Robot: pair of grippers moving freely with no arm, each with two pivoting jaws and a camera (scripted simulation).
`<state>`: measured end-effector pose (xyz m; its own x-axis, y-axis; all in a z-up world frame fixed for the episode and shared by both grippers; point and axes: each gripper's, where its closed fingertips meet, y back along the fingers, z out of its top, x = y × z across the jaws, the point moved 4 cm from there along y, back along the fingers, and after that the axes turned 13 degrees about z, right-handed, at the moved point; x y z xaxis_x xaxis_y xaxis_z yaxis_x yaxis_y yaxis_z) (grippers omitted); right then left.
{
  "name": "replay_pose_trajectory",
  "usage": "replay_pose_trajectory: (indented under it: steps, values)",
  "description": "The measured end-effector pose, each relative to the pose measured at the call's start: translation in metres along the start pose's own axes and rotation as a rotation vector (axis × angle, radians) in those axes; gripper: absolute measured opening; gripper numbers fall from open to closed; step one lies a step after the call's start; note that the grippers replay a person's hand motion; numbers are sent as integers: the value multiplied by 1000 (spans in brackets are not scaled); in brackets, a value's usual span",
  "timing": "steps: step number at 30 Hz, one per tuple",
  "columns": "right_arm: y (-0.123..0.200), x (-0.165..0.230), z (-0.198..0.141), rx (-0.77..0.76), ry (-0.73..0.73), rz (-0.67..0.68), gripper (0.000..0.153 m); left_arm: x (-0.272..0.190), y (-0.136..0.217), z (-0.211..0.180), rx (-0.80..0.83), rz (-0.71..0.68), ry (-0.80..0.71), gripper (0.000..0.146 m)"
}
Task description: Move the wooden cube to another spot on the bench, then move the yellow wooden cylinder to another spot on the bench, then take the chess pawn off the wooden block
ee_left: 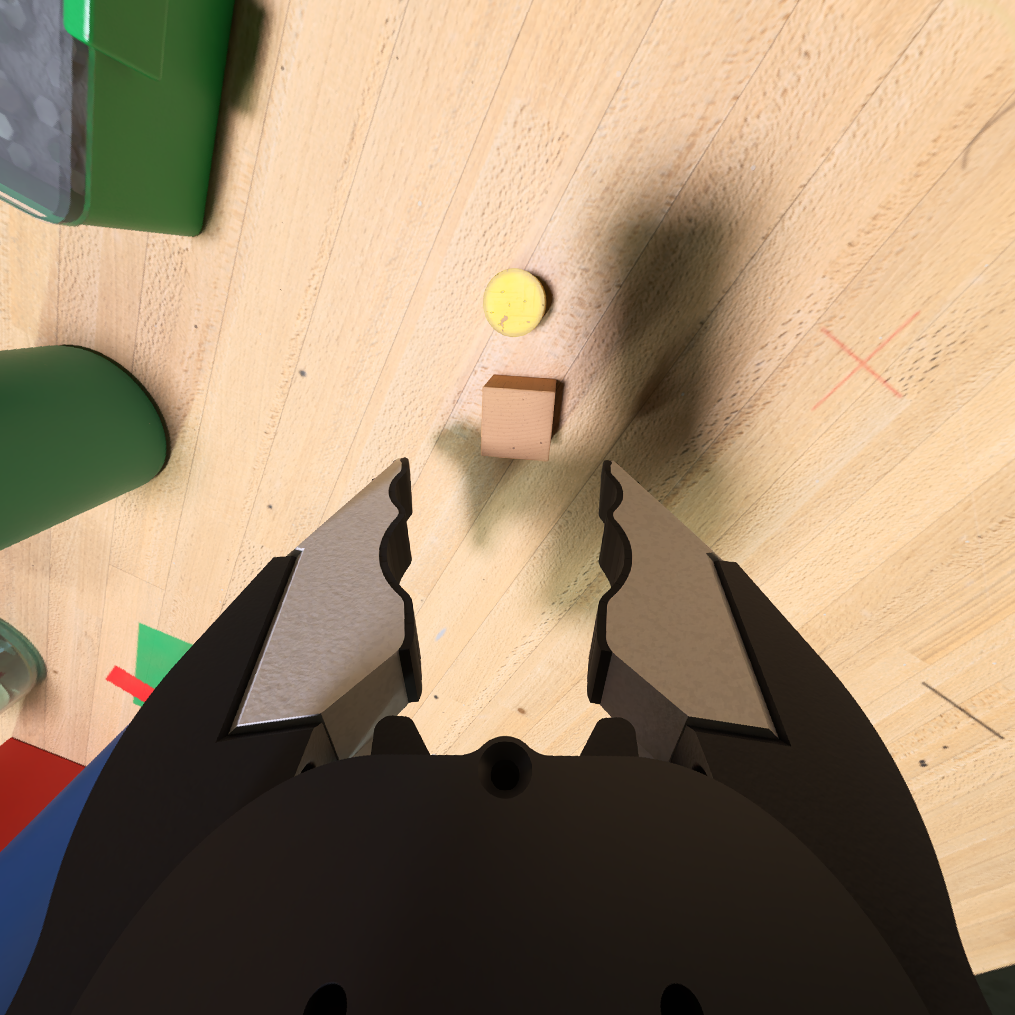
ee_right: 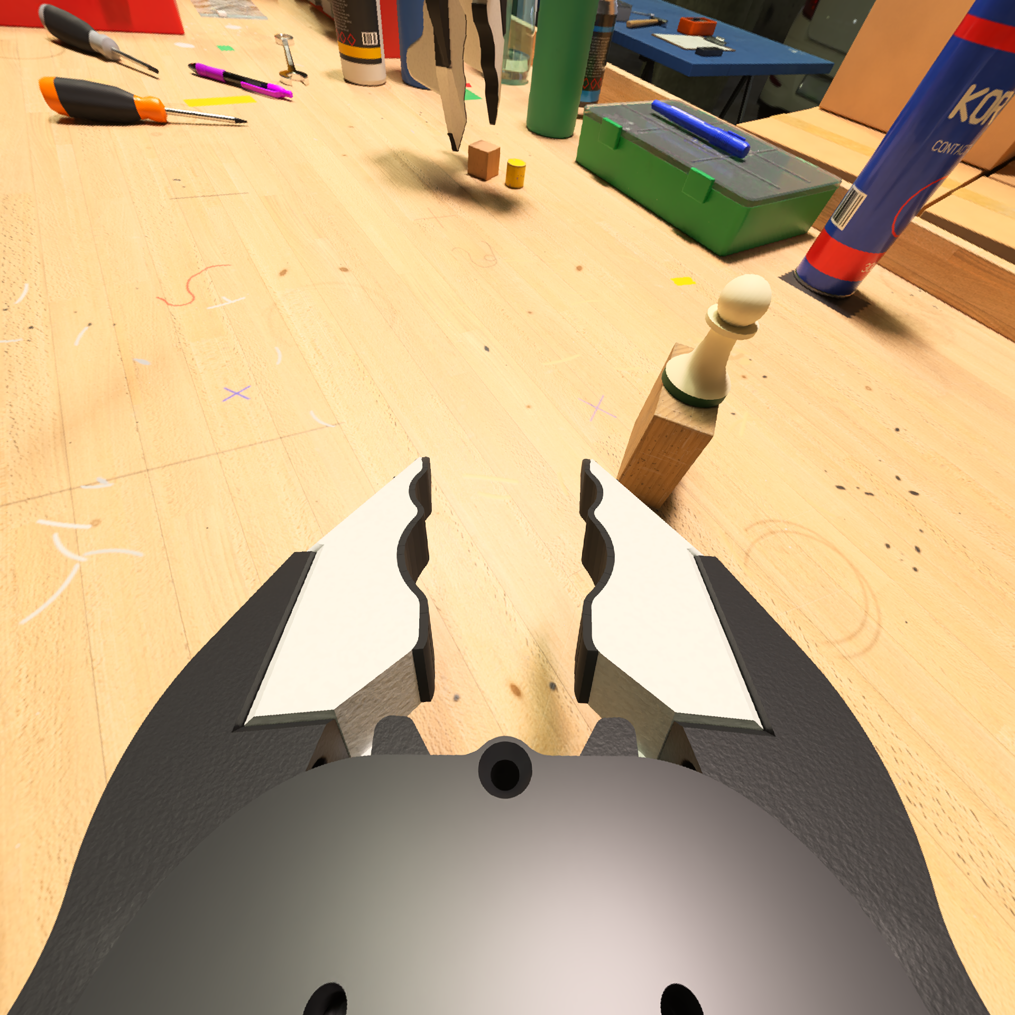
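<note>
The wooden cube (ee_left: 517, 418) sits on the bench just beyond my left gripper (ee_left: 504, 462), which is open, empty and points down above it. The yellow wooden cylinder (ee_left: 515, 301) stands upright just past the cube. In the right wrist view the cube (ee_right: 483, 159) and cylinder (ee_right: 515, 173) are far off, with the left gripper (ee_right: 472, 134) hanging over them. The cream chess pawn (ee_right: 714, 343) stands on the wooden block (ee_right: 667, 439), to the right of my right gripper (ee_right: 504, 462), which is open and empty, low over the bench.
A green case (ee_right: 708, 176) with a blue marker (ee_right: 700, 127) on it lies right of the cube. A green cylinder (ee_right: 555, 66) stands behind it. A blue and red can (ee_right: 901, 165) leans at right. Screwdrivers (ee_right: 104, 101) and a magenta pen (ee_right: 239, 81) lie at far left.
</note>
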<state>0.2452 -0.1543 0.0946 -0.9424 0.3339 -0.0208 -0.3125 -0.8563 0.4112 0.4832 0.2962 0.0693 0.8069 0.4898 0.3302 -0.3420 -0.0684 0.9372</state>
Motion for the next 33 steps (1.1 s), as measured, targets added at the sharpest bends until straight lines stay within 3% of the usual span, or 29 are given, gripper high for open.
replay_pose_trajectory:
  steps: [11, 14, 17, 21, 25, 29, 33]
  values:
    - [-2, 0, -3, 12, -2, 5, 53, -3, -11, 7, -2, -7, -21, 51]
    - [-2, 0, -4, 21, 3, 3, 53, -6, -11, 8, -5, -26, -37, 26]
    - [-2, -1, -4, 19, 1, 1, 52, -5, -1, 14, -45, -11, -27, 26]
    - [-1, -2, -5, 21, 0, 0, 52, -6, 33, 30, -104, 45, -28, 26]
    - [-2, -1, -5, 28, 5, -5, 54, -22, 91, 61, -195, 130, -42, 26]
    - [-3, -1, -4, 30, 1, -16, 56, -68, 149, 103, -337, 117, -84, 26]
    - [-5, -1, -3, 33, -6, -32, 57, -136, 179, 140, -408, 13, -158, 26]
